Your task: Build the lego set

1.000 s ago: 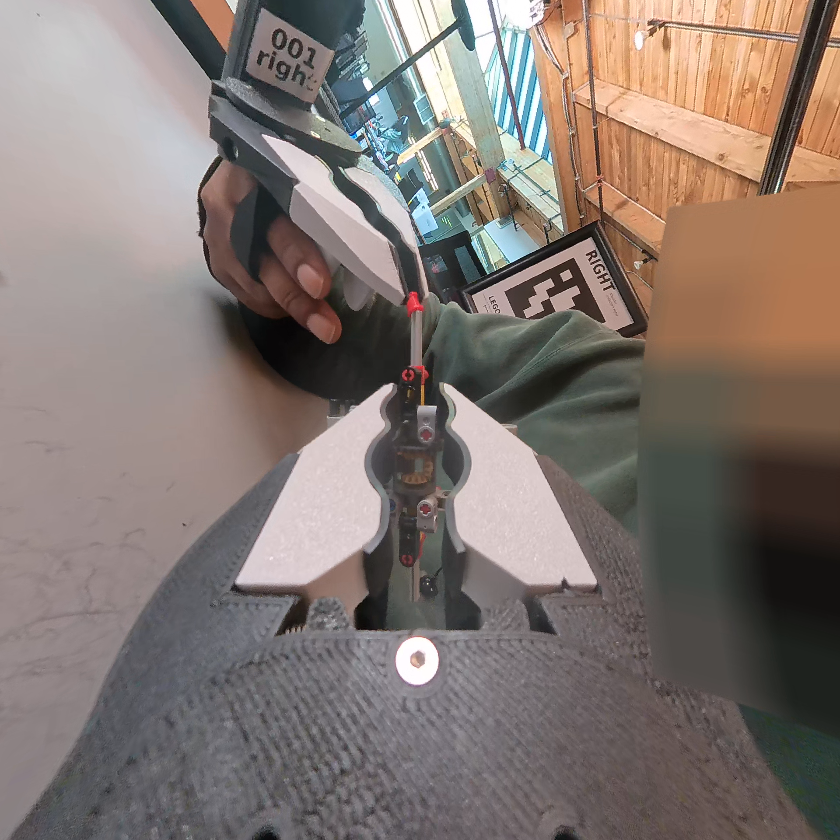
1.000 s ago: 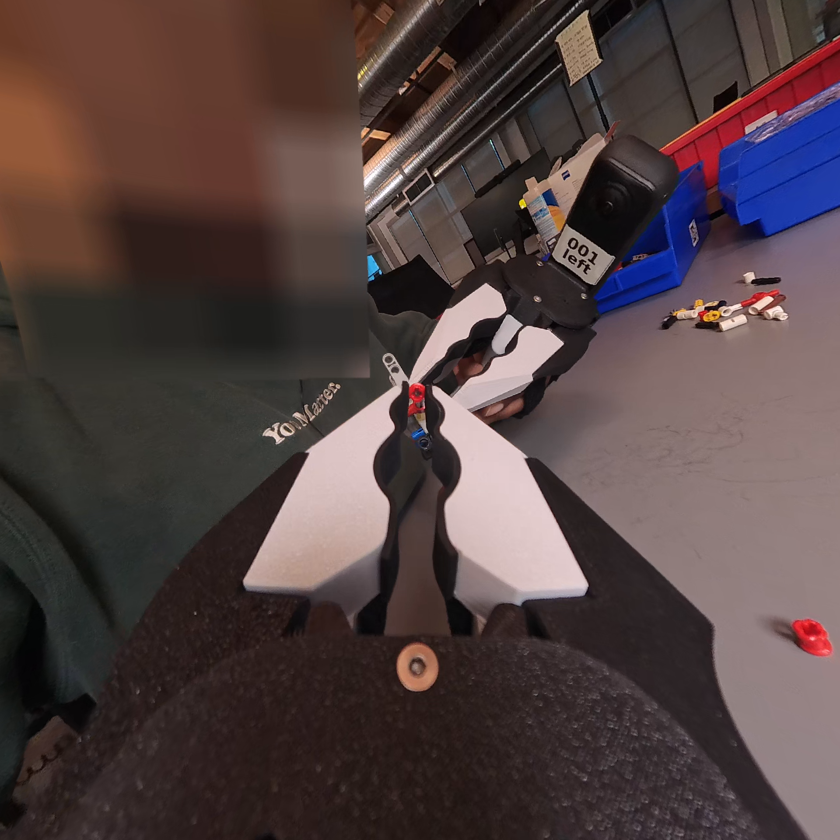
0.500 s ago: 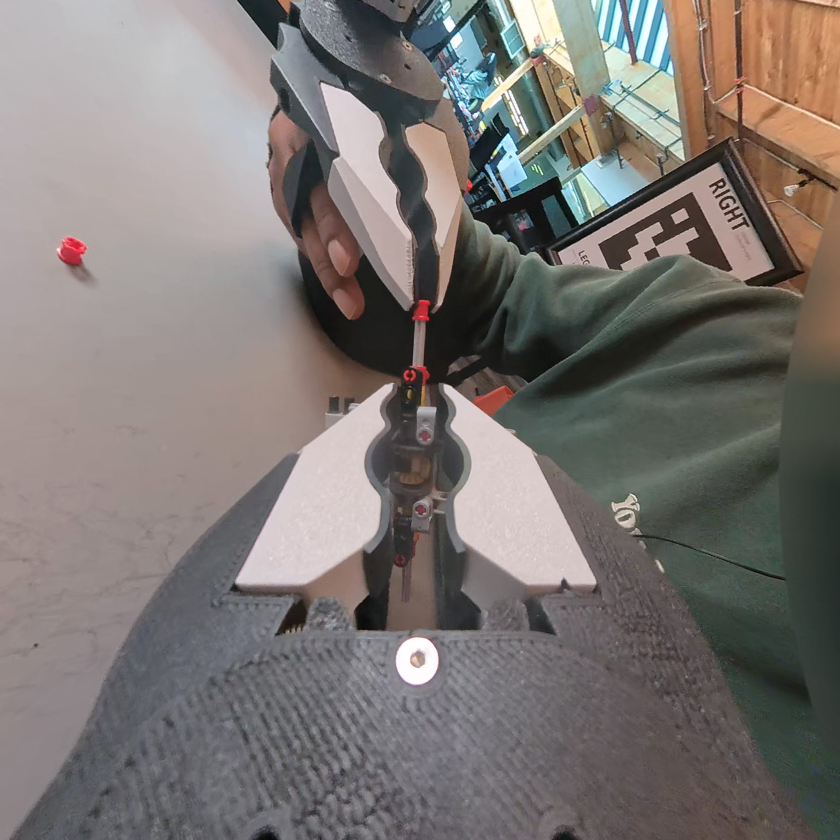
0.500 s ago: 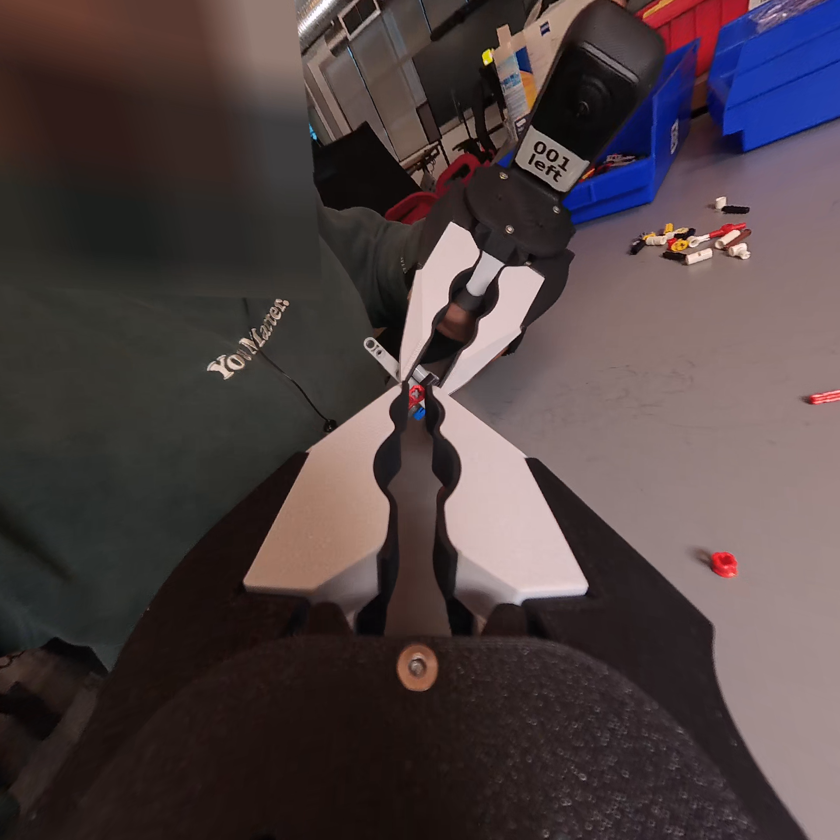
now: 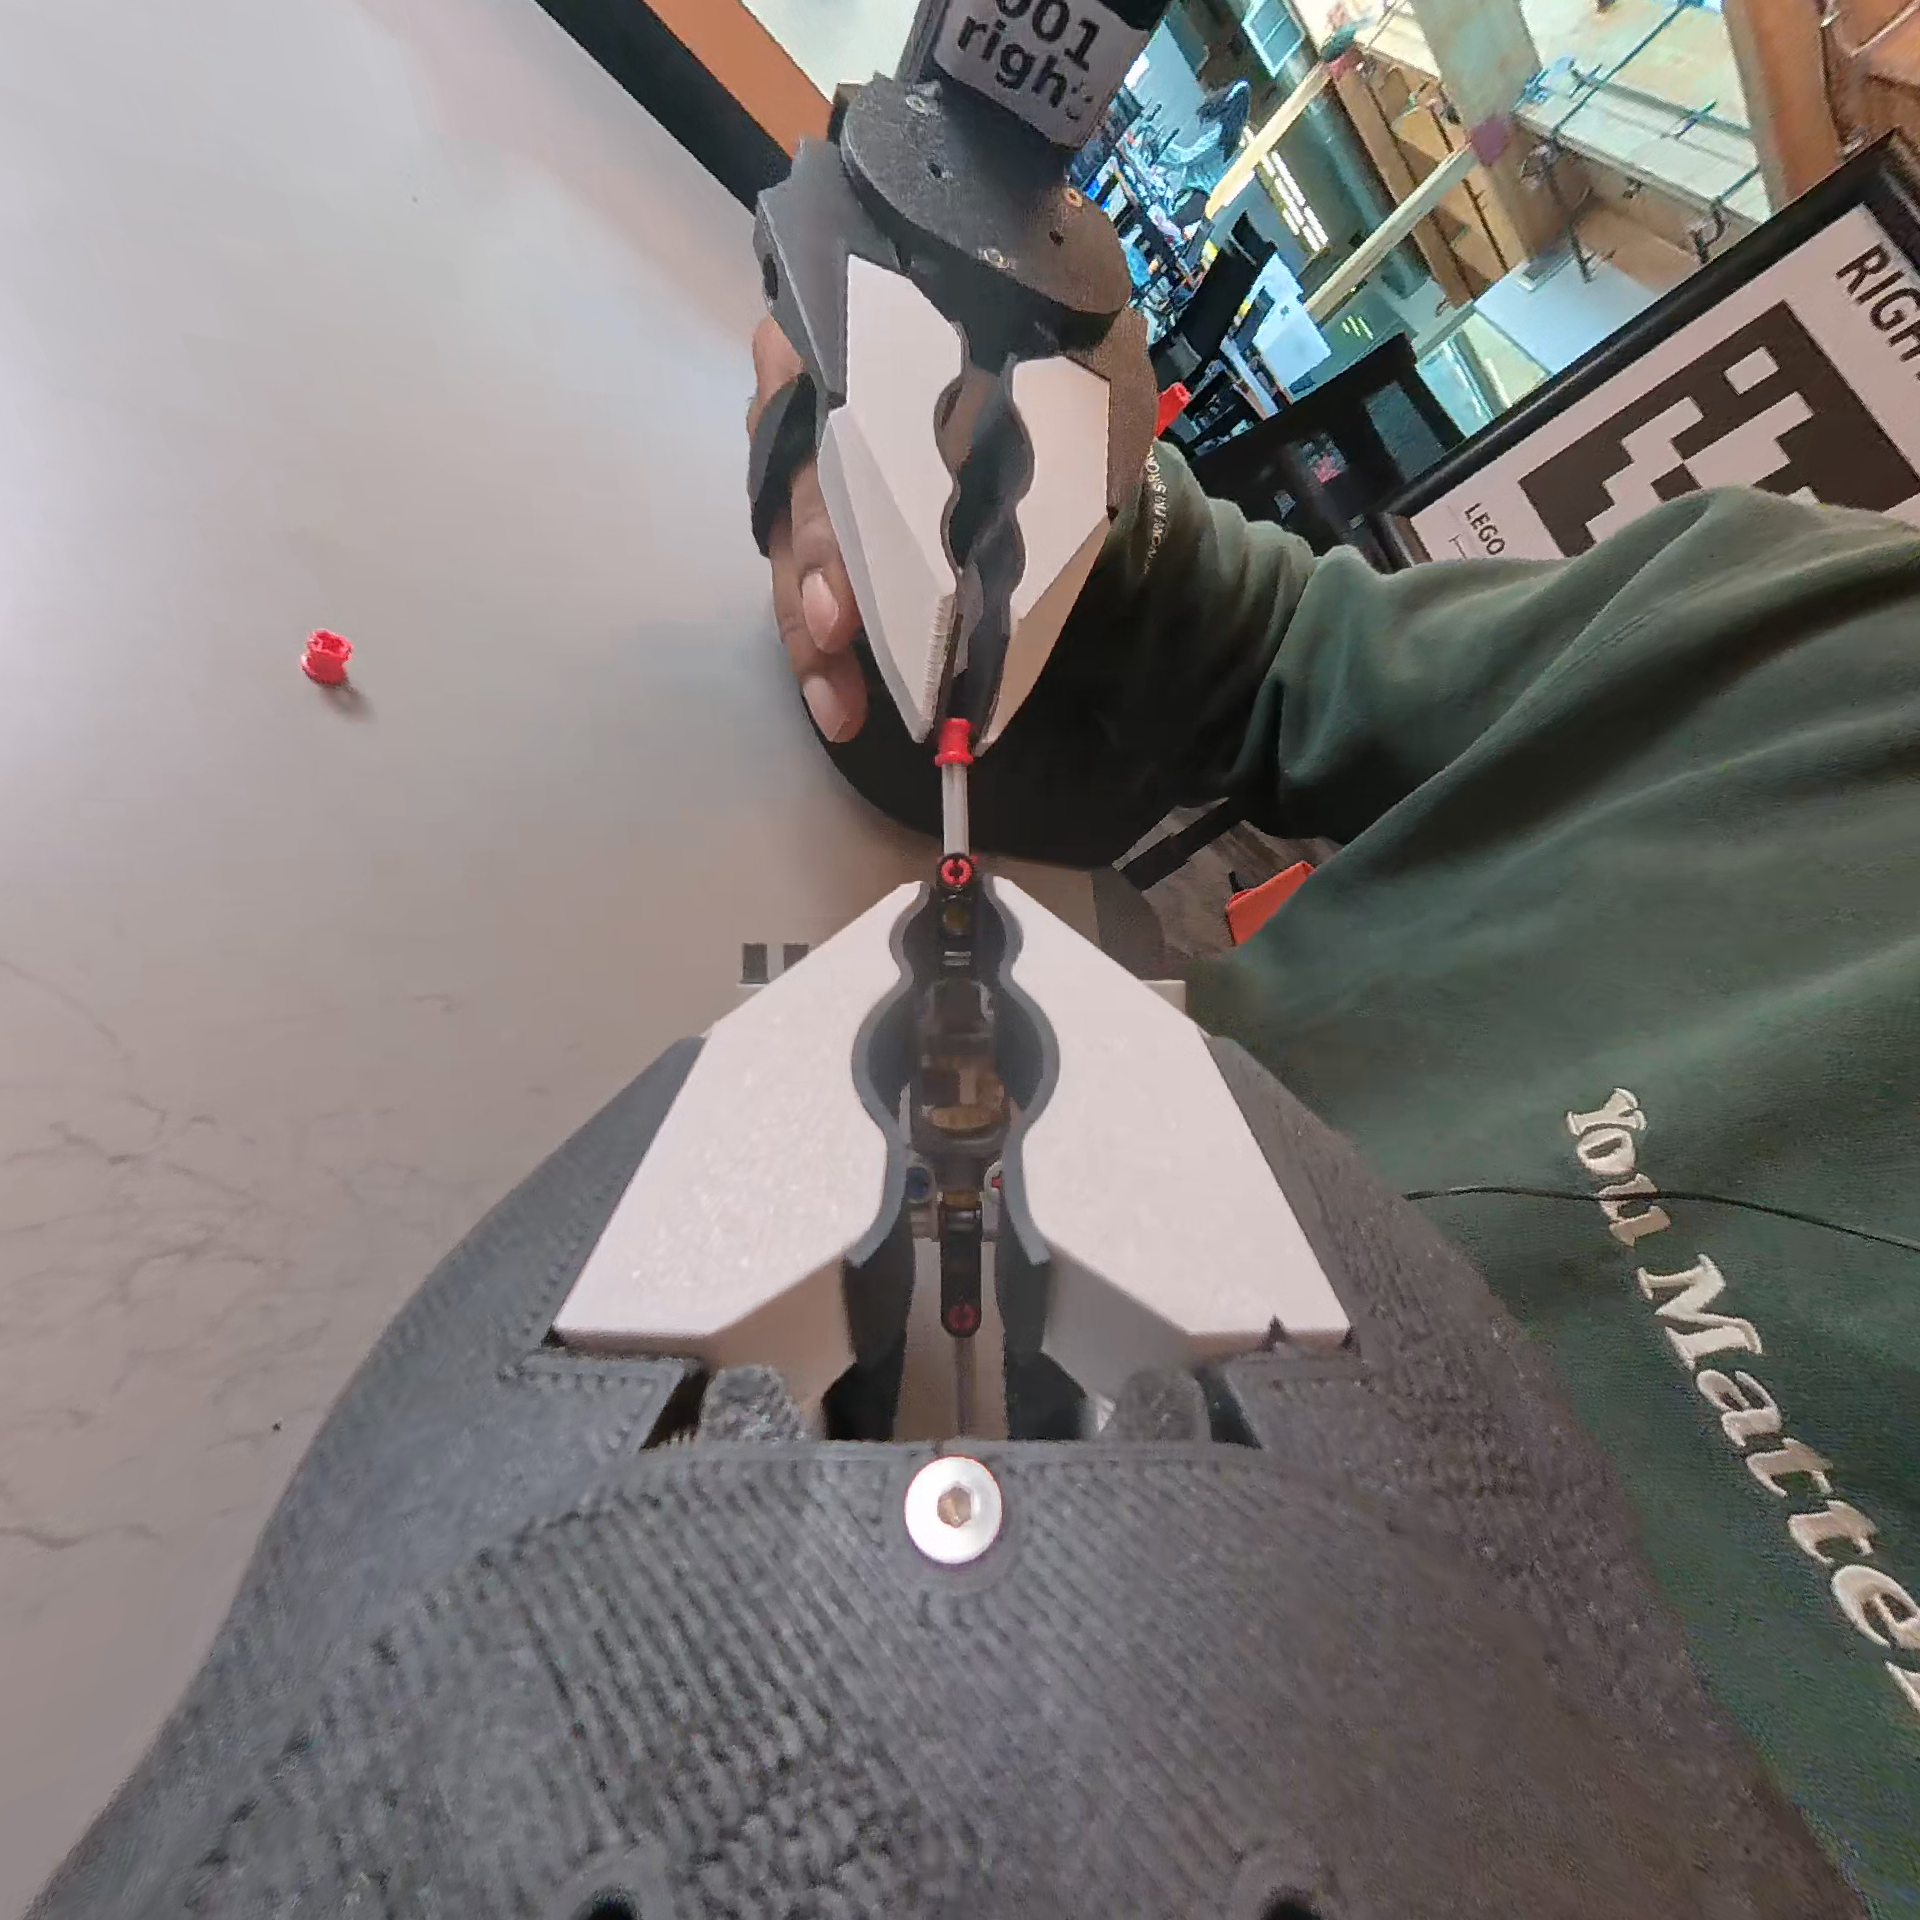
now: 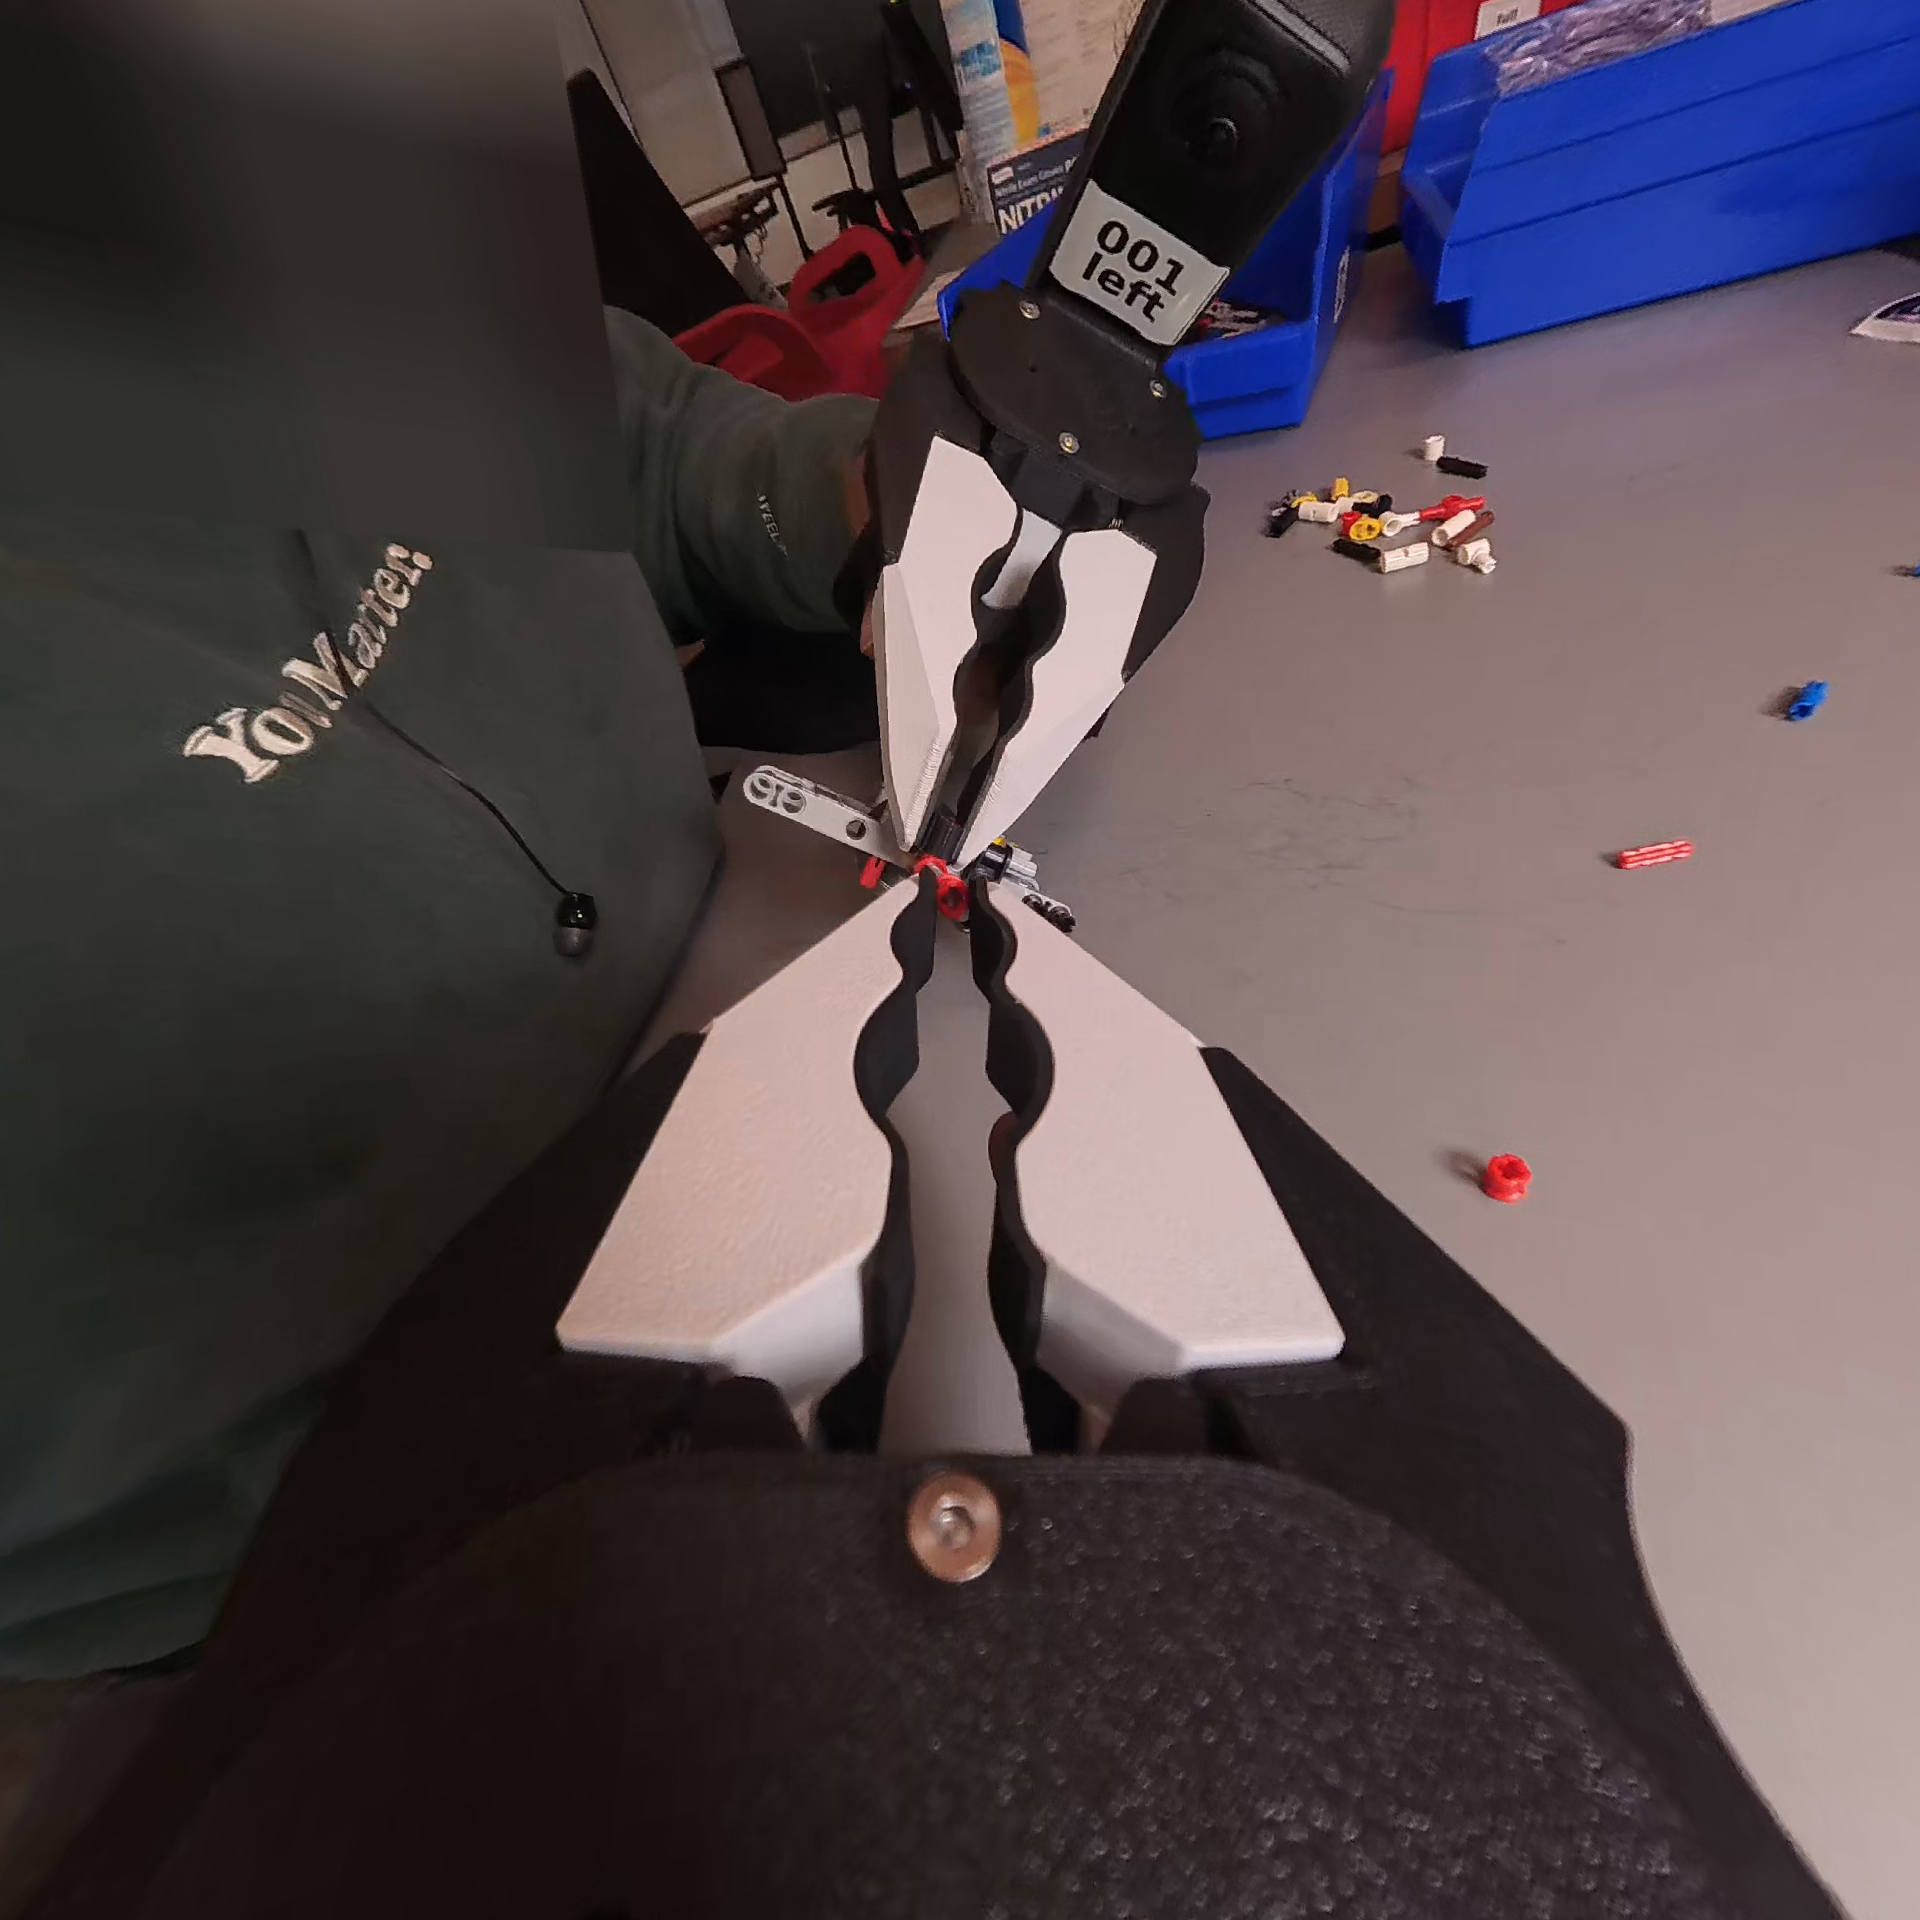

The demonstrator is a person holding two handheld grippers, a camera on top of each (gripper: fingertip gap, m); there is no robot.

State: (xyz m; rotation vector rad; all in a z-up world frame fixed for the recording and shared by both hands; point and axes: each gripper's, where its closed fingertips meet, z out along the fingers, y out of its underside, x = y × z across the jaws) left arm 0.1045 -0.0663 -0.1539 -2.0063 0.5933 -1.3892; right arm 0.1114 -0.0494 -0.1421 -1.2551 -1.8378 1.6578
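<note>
Left gripper (image 5: 957,902) clamps the lego assembly (image 5: 957,1081), right gripper (image 6: 943,902) pinches its red-capped axle (image 5: 953,800) near the table (image 5: 312,312) edge.

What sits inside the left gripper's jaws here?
The left gripper is shut on a slim lego assembly; its grey axle pokes out forward. The jaws cover the assembly's sides.

Grey surface (image 6: 1558,987), blue bins (image 6: 1662,177) behind, wooden wall (image 5: 1829,62), framed marker board (image 5: 1662,416) at the side.
</note>
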